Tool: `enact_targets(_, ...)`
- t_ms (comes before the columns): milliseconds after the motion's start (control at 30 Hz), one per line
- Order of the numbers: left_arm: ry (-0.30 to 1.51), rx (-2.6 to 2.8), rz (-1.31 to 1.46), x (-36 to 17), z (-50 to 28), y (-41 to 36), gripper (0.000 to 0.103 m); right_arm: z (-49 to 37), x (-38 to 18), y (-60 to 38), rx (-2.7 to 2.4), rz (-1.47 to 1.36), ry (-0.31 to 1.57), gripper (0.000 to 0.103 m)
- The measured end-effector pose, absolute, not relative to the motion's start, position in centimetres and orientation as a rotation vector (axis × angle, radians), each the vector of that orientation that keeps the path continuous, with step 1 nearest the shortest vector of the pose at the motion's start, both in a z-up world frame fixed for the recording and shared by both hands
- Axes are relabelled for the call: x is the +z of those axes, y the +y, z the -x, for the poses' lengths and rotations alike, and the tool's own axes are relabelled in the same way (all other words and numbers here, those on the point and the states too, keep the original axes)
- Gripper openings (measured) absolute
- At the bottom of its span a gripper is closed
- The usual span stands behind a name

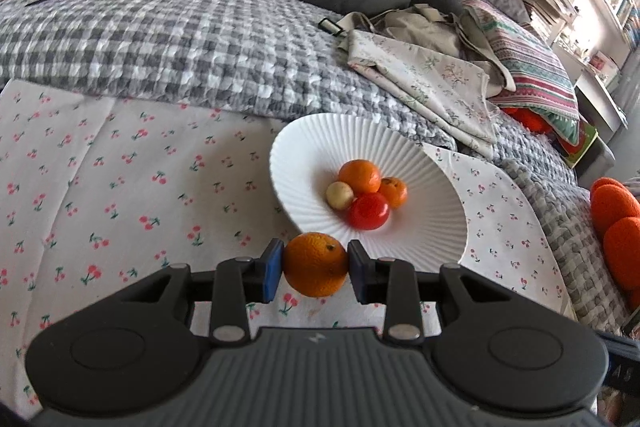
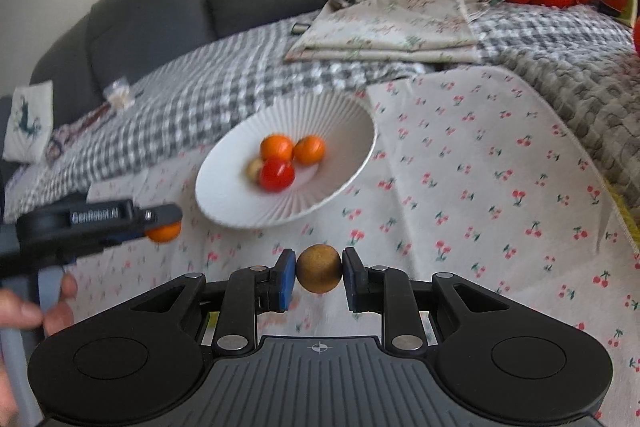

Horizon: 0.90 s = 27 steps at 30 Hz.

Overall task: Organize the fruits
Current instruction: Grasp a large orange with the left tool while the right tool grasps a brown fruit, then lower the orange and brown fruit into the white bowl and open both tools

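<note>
Starting at your left, the left gripper (image 1: 315, 269) pinches an orange (image 1: 315, 264) between its blue pads, hanging just short of the near rim of the white ribbed bowl (image 1: 420, 163). That rim is your first hazard: come in low and the orange could clip it and tip the bowl on the soft cherry-print cloth (image 1: 120, 167). In the middle, the bowl already holds two small oranges (image 1: 360, 175), a pale fruit (image 1: 339, 195) and a red tomato-like fruit (image 1: 368, 211), all bunched together; drop a new fruit onto them and the round pieces may scatter or roll out. On your right, the right gripper (image 2: 319, 274) is pressed nearly together on a small brown fruit (image 2: 319, 268), held by its sides above the cloth, so a quick swing could squirt it loose.
</note>
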<state>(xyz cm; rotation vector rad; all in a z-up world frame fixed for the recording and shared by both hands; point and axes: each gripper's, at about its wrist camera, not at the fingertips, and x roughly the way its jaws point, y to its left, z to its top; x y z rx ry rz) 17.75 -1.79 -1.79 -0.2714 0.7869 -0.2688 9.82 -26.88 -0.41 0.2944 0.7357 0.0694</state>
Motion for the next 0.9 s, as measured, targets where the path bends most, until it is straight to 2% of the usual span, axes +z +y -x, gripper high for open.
enact_targets(500,0.705,-0.369,0.125,-2.2,-18.6,-7.3,0.033,-14.8,-0.2,-27.1,0.070,-0.282,0.690,0.023)
enact_targets(900,0.706,-0.373,0.056,-4.0,-19.7,-8.5,0.033,-17.5,-1.3,-25.4,0.092,-0.205,0.688,0.023)
